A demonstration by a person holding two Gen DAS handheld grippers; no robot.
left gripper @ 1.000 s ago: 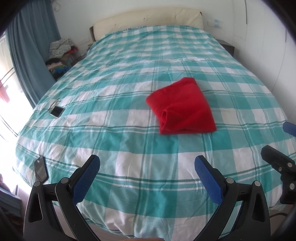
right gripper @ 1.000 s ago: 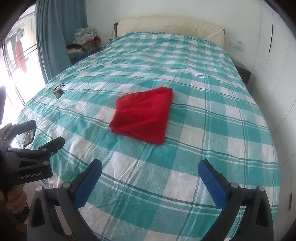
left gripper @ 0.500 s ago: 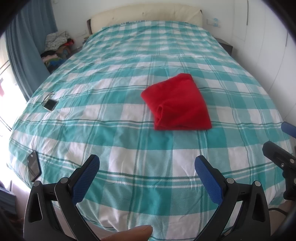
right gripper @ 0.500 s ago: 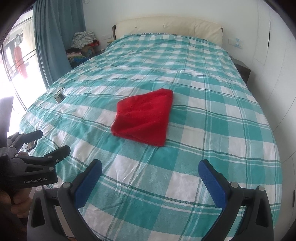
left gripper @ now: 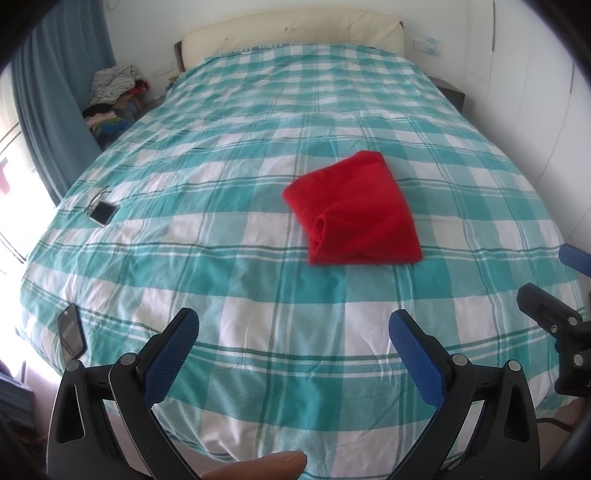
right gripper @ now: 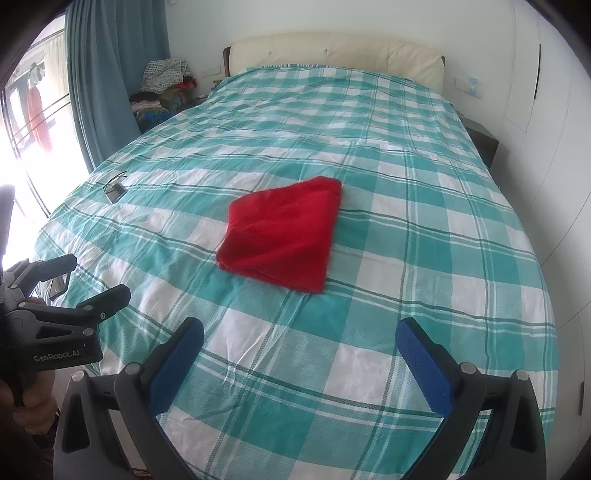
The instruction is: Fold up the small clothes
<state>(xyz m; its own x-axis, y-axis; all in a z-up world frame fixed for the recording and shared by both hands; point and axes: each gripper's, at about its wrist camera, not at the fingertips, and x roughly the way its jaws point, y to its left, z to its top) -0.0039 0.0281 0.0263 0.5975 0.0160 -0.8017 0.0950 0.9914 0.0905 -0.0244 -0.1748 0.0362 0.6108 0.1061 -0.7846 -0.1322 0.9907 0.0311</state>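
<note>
A red garment (left gripper: 354, 214) lies folded into a compact square on the teal-and-white checked bed (left gripper: 221, 155); it also shows in the right wrist view (right gripper: 280, 236). My left gripper (left gripper: 293, 325) is open and empty, held back over the foot of the bed, well short of the garment. My right gripper (right gripper: 301, 334) is open and empty too, also over the foot of the bed. Each gripper shows at the edge of the other's view: the right one (left gripper: 554, 317) and the left one (right gripper: 74, 284).
A small dark device with a cable (left gripper: 101, 212) lies at the bed's left side. A dark phone (left gripper: 71, 331) lies near the front left corner. A pile of clothes (left gripper: 114, 96) sits beside the headboard (left gripper: 291, 33). A blue curtain (right gripper: 107, 74) hangs left; white wardrobes (right gripper: 546, 147) stand right.
Both grippers have drawn back and slightly left from the bed, staying open. The red garment has not moved.
</note>
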